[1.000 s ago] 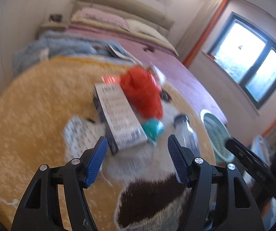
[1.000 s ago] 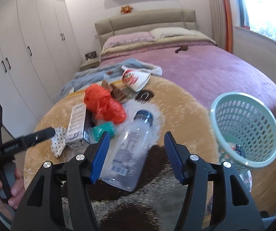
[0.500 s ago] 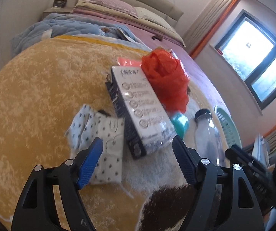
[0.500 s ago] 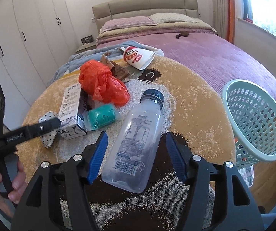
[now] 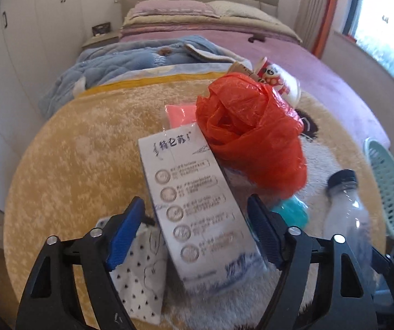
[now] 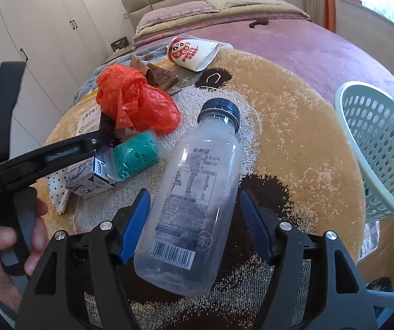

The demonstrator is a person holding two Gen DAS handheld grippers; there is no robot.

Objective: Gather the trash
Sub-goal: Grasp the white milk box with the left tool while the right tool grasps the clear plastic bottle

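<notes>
Trash lies on a round yellow rug (image 5: pixel 87 151). My left gripper (image 5: pixel 194 231) is open, its jaws either side of a white milk carton (image 5: pixel 194 209) lying flat. A red plastic bag (image 5: pixel 252 134) lies just beyond it. My right gripper (image 6: pixel 197 225) is open, its jaws either side of a clear plastic bottle (image 6: pixel 197 192) with a dark cap, lying on the rug. The bottle also shows in the left wrist view (image 5: pixel 345 214). A mint green basket (image 6: pixel 381 148) stands at the right edge of the rug.
A teal wad (image 6: pixel 136 156), a dotted white pouch (image 5: pixel 139 275), a paper cup (image 6: pixel 191 52) and brown paper (image 6: pixel 158 75) lie on the rug. A bed with a purple cover (image 6: pixel 307 44) stands behind, white wardrobes (image 6: pixel 32 33) at left.
Both grippers have moved forward and down: the left one now straddles the carton, the right one straddles the bottle. Both stay open.
</notes>
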